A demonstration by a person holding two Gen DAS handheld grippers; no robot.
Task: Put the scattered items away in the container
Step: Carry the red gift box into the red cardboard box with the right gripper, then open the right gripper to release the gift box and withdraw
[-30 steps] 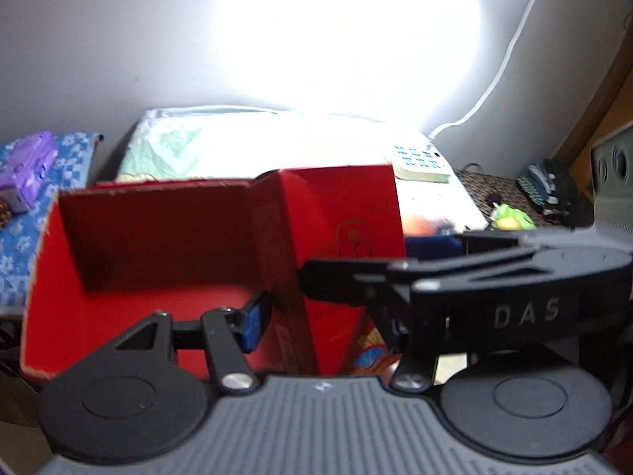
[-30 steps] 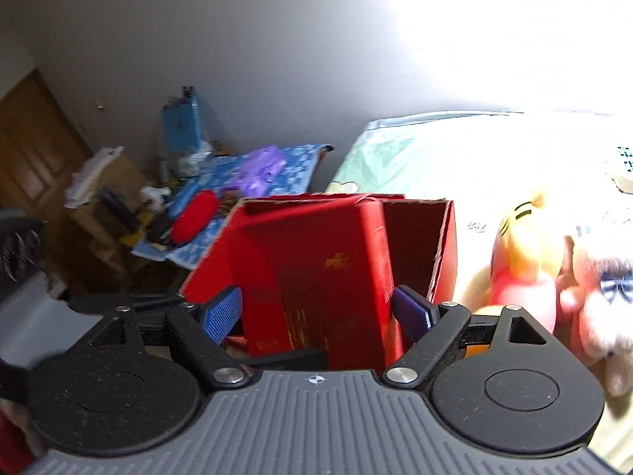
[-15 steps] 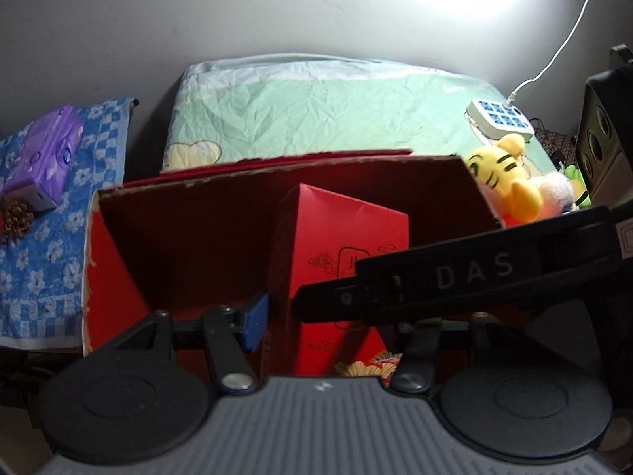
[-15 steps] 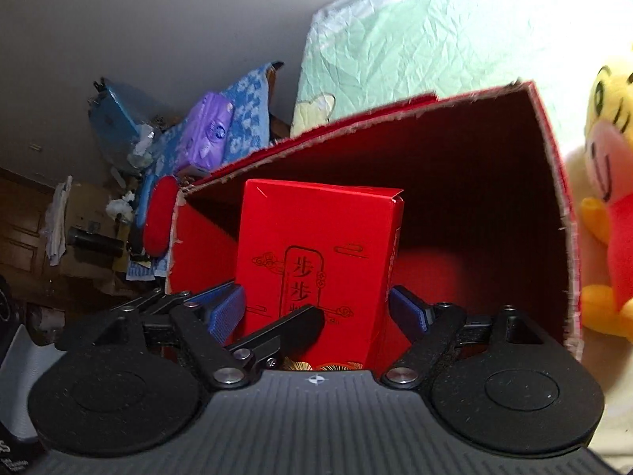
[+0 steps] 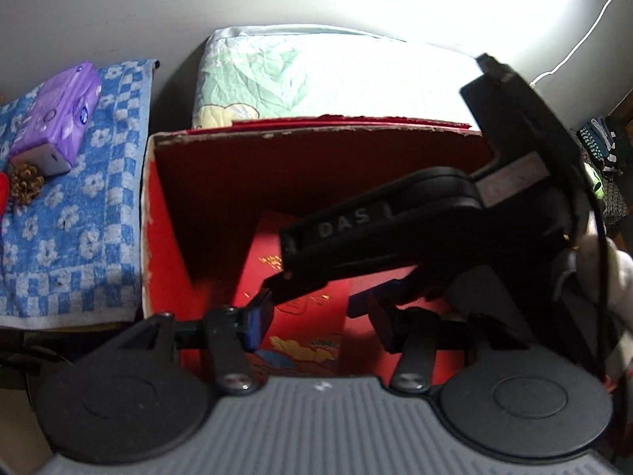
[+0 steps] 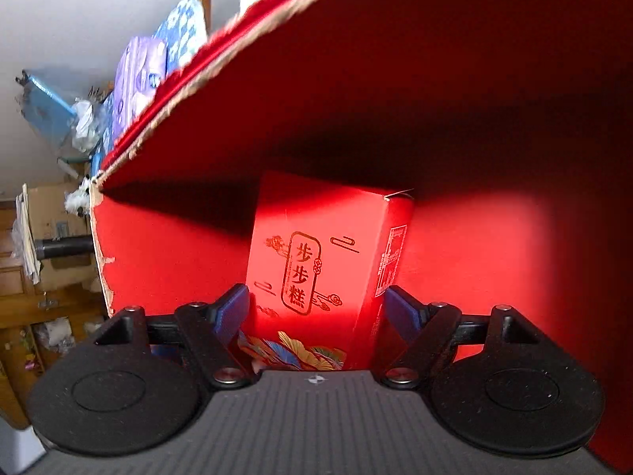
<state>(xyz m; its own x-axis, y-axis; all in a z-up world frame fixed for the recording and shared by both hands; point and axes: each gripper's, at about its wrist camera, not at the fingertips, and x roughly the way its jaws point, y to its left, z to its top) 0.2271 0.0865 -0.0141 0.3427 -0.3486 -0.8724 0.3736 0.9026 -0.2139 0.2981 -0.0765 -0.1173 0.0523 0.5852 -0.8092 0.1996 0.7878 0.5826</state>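
Two handheld grippers reach into a large open red cardboard container (image 5: 221,182) that sits on a bed with a pale green patterned cover (image 5: 277,75).

In the right wrist view, the right gripper (image 6: 316,308) is deep inside the container, whose red walls fill most of the frame. Between its blue-padded jaws is a small red gift box (image 6: 324,253) printed with gold Chinese characters and a feather pattern. The jaws sit right at the box's two sides; whether they press on it or have let go cannot be told.

In the left wrist view, the left gripper (image 5: 304,312) points down into the same container, its jaws spread apart and grasping nothing. The small red gift box (image 5: 292,297) stands between them on the container floor. The black body of the right gripper (image 5: 395,237), marked "DAS", crosses the view from the right.

To the left of the container lies a blue and white checked cloth (image 5: 71,217) carrying a purple packet (image 5: 59,111) and a pine cone (image 5: 25,184).
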